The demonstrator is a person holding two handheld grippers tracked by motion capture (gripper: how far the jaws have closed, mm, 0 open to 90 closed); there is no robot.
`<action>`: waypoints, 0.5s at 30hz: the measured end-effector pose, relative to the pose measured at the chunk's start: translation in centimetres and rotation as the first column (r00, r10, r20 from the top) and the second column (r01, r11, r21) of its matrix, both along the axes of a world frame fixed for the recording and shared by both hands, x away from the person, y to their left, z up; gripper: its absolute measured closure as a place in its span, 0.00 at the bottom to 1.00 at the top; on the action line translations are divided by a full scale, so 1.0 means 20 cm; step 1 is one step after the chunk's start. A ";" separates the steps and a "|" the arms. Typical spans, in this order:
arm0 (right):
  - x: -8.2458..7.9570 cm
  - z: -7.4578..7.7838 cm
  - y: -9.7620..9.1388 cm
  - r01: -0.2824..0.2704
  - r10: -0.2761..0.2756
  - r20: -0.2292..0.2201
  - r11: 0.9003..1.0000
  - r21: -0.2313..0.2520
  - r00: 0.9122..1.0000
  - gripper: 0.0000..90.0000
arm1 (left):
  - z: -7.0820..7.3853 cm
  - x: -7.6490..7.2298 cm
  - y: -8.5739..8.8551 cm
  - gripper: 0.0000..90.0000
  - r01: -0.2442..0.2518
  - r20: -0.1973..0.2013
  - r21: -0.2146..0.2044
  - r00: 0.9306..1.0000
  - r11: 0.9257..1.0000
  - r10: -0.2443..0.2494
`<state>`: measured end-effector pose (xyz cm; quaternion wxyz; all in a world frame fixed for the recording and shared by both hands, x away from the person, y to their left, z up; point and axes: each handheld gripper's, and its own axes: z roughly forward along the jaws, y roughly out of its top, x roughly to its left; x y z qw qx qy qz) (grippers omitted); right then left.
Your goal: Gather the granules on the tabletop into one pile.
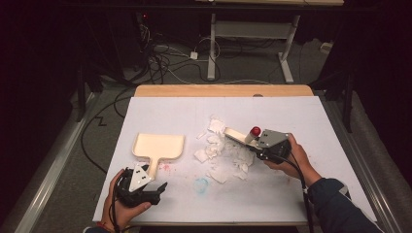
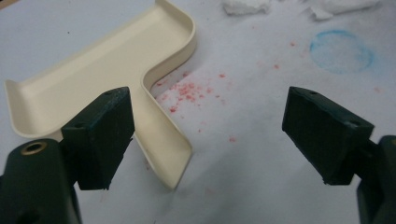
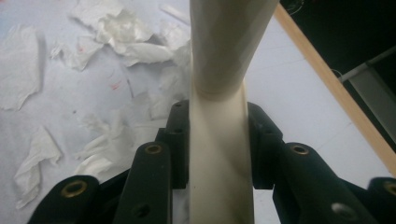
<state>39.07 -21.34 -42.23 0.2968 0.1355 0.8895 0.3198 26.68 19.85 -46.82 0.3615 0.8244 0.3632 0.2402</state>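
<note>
A cream dustpan [image 1: 158, 145] lies flat on the white table cover, its handle [image 2: 163, 144] pointing toward the person. My left gripper [image 1: 149, 180] rests just behind that handle, and its jaws [image 2: 210, 116] stand wide open with the handle's end beside the left jaw, nothing gripped. My right gripper [image 1: 253, 141] is shut on the handle of a cream brush-like tool [image 3: 217, 154] with a red knob [image 1: 255, 131]. The tool [image 1: 235, 135] reaches out over a heap of torn white paper scraps [image 1: 223, 158]. The scraps [image 3: 116, 32] lie spread to the left of the tool.
Red specks [image 2: 187, 93] and a blue ring stain [image 2: 341, 51] mark the white cover between dustpan and scraps. The wooden table edge [image 1: 223, 90] runs along the far side. Cables [image 1: 160, 63] and a desk frame [image 1: 252, 43] stand on the floor beyond.
</note>
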 end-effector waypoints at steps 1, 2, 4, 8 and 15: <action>0.00 0.01 -0.01 0.004 -0.004 0.002 1.000 0.012 1.000 0.76 | 0.00 0.00 0.00 0.18 -0.004 -0.003 -0.014 1.000 1.000 0.004; 0.01 0.02 -0.01 0.007 -0.007 0.001 1.000 0.024 1.000 0.76 | 0.00 0.00 0.00 0.18 -0.008 -0.008 -0.016 1.000 1.000 0.008; 0.02 0.03 -0.01 0.015 -0.015 0.010 1.000 0.026 1.000 0.76 | -0.01 0.00 0.00 0.18 -0.004 -0.013 -0.001 1.000 1.000 0.004; 0.02 0.04 0.00 0.015 -0.015 0.023 1.000 0.023 1.000 0.76 | -0.02 0.00 0.01 0.18 -0.003 -0.013 0.000 1.000 1.000 0.003; 0.06 0.08 -0.01 0.024 -0.026 0.050 0.998 0.053 0.998 0.76 | -0.01 0.00 0.01 0.18 -0.004 -0.007 0.010 1.000 1.000 0.004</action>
